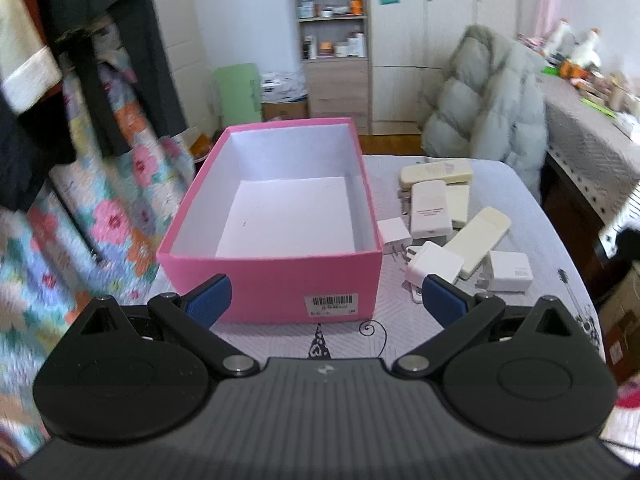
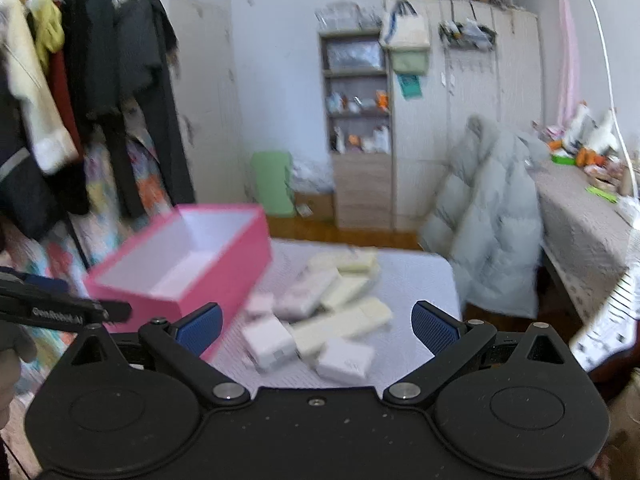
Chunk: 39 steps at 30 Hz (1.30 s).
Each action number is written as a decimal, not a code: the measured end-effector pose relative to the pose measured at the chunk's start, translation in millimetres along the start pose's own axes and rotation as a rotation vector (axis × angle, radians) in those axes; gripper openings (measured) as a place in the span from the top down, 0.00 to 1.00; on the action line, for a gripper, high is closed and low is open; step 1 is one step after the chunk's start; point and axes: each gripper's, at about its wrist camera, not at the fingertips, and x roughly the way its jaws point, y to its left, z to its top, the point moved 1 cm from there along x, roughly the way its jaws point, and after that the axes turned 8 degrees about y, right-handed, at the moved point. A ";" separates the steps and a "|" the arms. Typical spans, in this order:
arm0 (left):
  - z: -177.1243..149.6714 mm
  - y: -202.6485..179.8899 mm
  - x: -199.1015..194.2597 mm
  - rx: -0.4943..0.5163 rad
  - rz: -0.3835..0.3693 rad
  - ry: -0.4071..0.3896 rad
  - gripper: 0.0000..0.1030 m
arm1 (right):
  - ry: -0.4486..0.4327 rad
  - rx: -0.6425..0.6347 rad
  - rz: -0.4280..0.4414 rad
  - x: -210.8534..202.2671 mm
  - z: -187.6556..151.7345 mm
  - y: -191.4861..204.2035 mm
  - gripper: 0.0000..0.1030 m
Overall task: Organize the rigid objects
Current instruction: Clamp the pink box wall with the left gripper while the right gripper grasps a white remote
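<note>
Left wrist view looks down over a pink shoebox (image 1: 272, 280) standing open and lidless on a table with a pale patterned cloth (image 1: 532, 248). Only a white sheet of paper (image 1: 288, 220) lies on the box floor. The left gripper (image 1: 326, 300) hangs just short of the box's near wall, its jaws spread wide with nothing between them; the left blue pad (image 1: 210, 300) overlaps the near left corner in the picture, though whether it touches cannot be told. The right blue pad (image 1: 444, 300) sits over the cloth near a white plug adapter (image 1: 434, 266).

Right of the box, close to its long side, lies a loose cluster of white and cream chargers and power banks (image 1: 456, 216), some overlapping. A clear strip of cloth runs between the cluster and the table's right edge, and more bare cloth lies in front of the box.

Right wrist view is blurred. The right gripper (image 2: 316, 328) is held above the near end of the cluster (image 2: 328, 320), jaws wide and empty. The box (image 2: 188, 264) sits to the left, with part of the left gripper's black frame (image 2: 64, 310) at the left edge of the picture. A grey puffer jacket (image 2: 492, 216) hangs beyond the table's far right corner.
</note>
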 end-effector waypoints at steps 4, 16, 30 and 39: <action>20.2 30.5 -6.6 0.052 -0.061 -0.005 0.02 | -0.039 -0.070 0.053 5.8 17.6 -4.1 0.01; 89.8 104.3 26.0 0.137 -0.001 0.103 0.05 | 0.446 -0.120 0.191 104.0 83.4 -12.9 0.01; 108.0 151.3 137.2 0.067 -0.004 0.245 0.66 | 0.577 -0.307 0.155 215.0 131.1 16.0 0.03; 103.9 168.2 174.8 -0.036 0.012 0.219 0.91 | 0.671 -0.268 0.199 272.8 110.5 4.8 0.13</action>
